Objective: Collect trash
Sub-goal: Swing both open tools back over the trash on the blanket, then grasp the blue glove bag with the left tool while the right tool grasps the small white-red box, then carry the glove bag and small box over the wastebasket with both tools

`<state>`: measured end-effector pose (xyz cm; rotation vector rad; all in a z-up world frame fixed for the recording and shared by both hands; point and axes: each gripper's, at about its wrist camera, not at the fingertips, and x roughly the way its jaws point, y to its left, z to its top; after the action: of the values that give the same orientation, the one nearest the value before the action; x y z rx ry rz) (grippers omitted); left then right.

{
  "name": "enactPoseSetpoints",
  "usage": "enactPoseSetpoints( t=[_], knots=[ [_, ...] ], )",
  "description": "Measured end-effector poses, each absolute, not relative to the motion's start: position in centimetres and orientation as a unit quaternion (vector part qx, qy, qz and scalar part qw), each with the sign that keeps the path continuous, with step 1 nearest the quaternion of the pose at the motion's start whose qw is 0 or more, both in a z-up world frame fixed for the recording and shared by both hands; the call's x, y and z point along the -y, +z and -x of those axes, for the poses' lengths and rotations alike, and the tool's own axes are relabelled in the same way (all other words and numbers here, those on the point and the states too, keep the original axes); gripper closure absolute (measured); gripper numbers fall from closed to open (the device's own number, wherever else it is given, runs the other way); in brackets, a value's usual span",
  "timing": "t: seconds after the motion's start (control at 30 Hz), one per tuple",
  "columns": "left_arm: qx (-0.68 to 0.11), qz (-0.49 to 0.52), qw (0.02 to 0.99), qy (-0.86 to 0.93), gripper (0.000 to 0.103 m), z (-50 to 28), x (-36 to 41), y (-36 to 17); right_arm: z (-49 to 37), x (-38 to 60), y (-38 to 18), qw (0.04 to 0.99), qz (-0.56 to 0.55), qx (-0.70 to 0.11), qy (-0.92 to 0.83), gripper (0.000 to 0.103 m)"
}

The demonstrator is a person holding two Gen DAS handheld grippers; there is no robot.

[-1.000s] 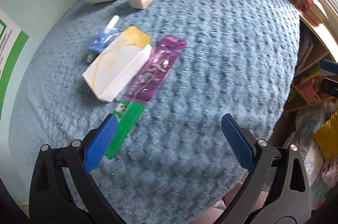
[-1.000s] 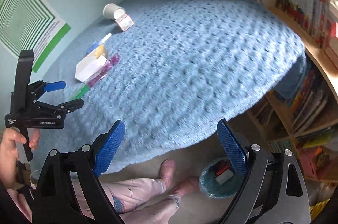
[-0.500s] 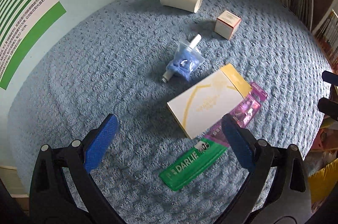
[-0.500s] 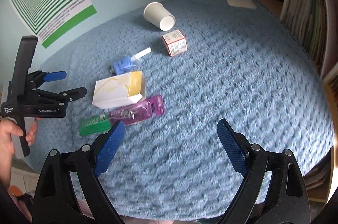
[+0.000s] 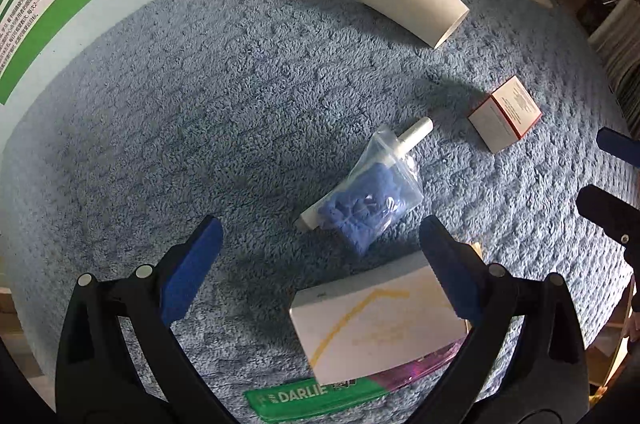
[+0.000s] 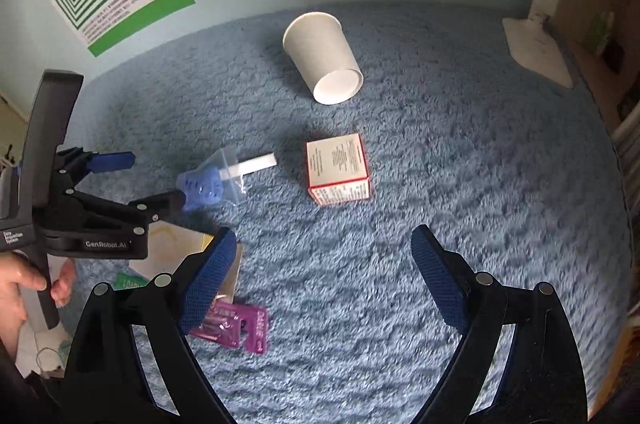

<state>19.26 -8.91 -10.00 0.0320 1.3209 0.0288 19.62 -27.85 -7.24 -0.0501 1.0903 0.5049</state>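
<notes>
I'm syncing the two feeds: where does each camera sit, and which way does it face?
Left wrist: on the left tongs, facing down at the clear bag of blue material; only its open fingers show.
Right wrist: on the right tongs, facing the small red-edged white box; a hand shows.
Shared: white paper cup, blue fleece cover.

Paper cup (image 6: 323, 58): on its side on the cloth-covered table (image 6: 460, 164), farthest back, near the wall. Small carton (image 6: 338, 169): in front of the cup, apart from it. Plastic bag (image 5: 372, 190) with a tube (image 5: 414, 134) sticking out: left of the carton. Flat box (image 5: 376, 324): nearer than the bag, lying over a blister pack (image 6: 236, 322) and apparently over the toothpaste box (image 5: 316, 394). Lamp base (image 6: 534, 48): far right corner.
</notes>
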Motion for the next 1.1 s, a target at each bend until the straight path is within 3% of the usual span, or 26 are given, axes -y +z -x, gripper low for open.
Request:
enactPoseSetpoints(
  t=[0.5,0.63,0.7,0.83,1.1],
  knots=[
    [-0.648,0.027,0.758,0.075,0.009,-21.8,10.1,-14.0,-25.9,26.9,-11.3,0.779,0.026,-0.544,0.311,0.015],
    [-0.654,0.033,0.753,0.071,0.025,-22.2,10.1,-14.8,-26.5,26.4,-11.9,0.778,0.037,-0.546,0.310,0.017],
    [-0.652,0.035,0.755,0.066,0.033,-22.5,9.9,-14.9,-26.8,26.3,-12.1,0.777,0.041,-0.547,0.309,0.033],
    [-0.648,0.039,0.759,0.049,0.068,-22.8,10.3,-14.6,-26.8,26.3,-11.6,0.782,0.040,-0.538,0.313,0.057],
    [-0.631,0.025,0.775,0.042,0.071,-21.9,10.8,-12.2,-25.7,28.1,-9.1,0.806,0.029,-0.511,0.299,0.058]
  ],
)
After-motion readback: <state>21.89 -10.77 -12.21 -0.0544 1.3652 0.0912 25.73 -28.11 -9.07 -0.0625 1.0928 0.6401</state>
